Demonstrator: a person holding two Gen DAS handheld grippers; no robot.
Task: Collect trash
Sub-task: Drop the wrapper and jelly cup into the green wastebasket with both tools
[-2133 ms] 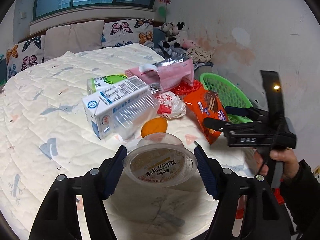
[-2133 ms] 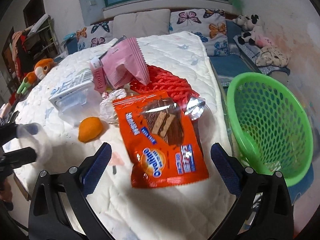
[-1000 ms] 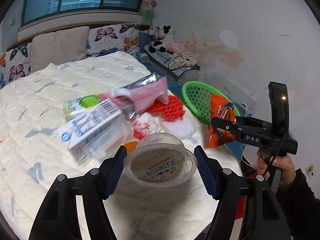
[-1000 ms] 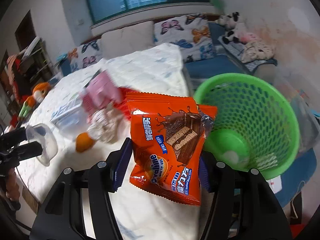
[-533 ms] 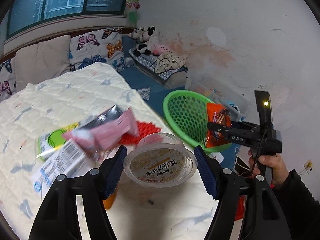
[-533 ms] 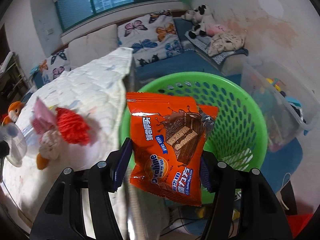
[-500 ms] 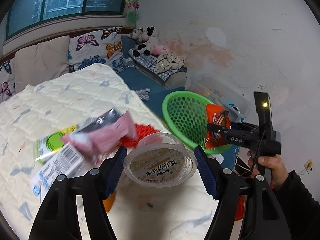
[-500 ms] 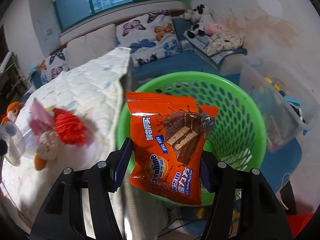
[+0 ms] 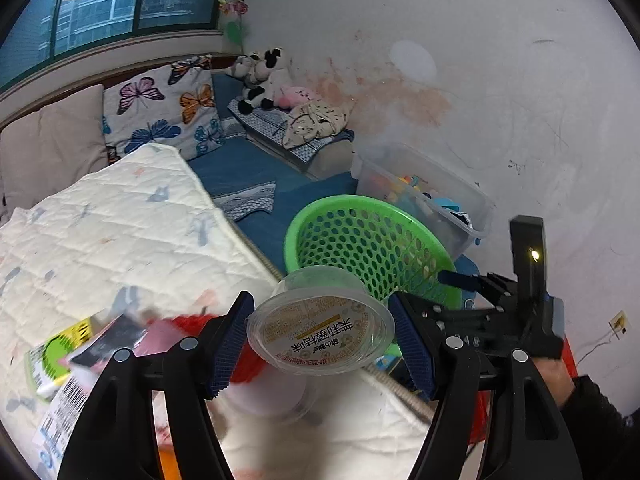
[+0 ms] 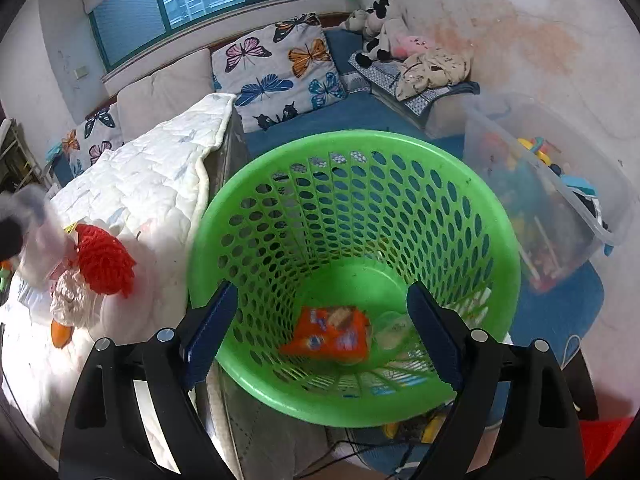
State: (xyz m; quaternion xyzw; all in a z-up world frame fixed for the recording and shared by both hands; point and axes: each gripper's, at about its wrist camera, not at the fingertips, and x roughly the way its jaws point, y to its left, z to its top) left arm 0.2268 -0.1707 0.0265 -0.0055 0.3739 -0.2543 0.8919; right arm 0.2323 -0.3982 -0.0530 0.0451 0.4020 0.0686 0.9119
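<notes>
1. The packets and carton [image 9: 60, 384] at the lower left of the left wrist view are smearing into blur, so their print is unreadable.
2. The clear cup [image 9: 320, 330] is covering part of the green basket [image 9: 372, 240], hiding its near rim.
3. The orange wrapper [image 10: 328, 334] in the basket is showing blurred; its label cannot be read.
4. A pale object [image 10: 394, 332] is lying beside it, too faint to identify.
5. The left gripper [image 10: 16, 228] is appearing only as a blurred shape at the picture's left edge.
</notes>
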